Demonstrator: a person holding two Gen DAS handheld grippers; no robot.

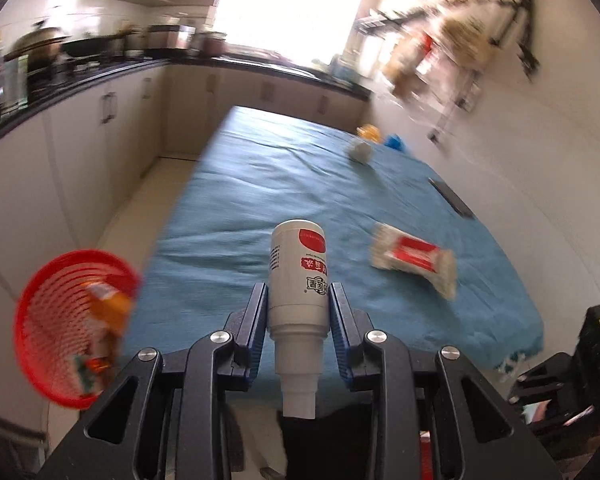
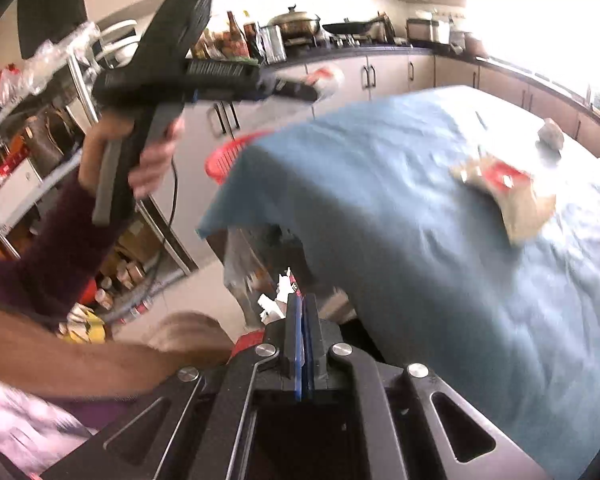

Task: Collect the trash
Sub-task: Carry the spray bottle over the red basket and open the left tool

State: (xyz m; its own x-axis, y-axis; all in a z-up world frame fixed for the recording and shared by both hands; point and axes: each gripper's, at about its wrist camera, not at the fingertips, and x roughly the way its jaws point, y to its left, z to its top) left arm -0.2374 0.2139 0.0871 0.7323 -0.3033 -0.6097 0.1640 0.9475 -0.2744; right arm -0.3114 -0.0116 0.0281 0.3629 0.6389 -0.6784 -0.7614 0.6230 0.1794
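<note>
My left gripper (image 1: 299, 294) is shut on a white bottle with a red label (image 1: 298, 276), held upside down above the near end of the blue-clothed table (image 1: 260, 184). A red mesh basket (image 1: 66, 332) with wrappers inside stands low at the left, beside the table. A tan and red snack packet (image 1: 414, 260) lies on the cloth to the right; it also shows in the right wrist view (image 2: 504, 188). My right gripper (image 2: 302, 304) is shut and empty, off the table's near corner. The right wrist view shows the left gripper (image 2: 296, 88) with the bottle (image 2: 326, 78) above the basket (image 2: 232, 156).
A crumpled white ball (image 1: 360, 150), a yellow thing (image 1: 370, 133) and a blue thing (image 1: 394, 142) lie at the far right of the table. A dark flat bar (image 1: 452, 198) lies by the right edge. Kitchen counters (image 1: 80, 80) line the left and far walls. Metal shelves (image 2: 28, 140) stand behind the person.
</note>
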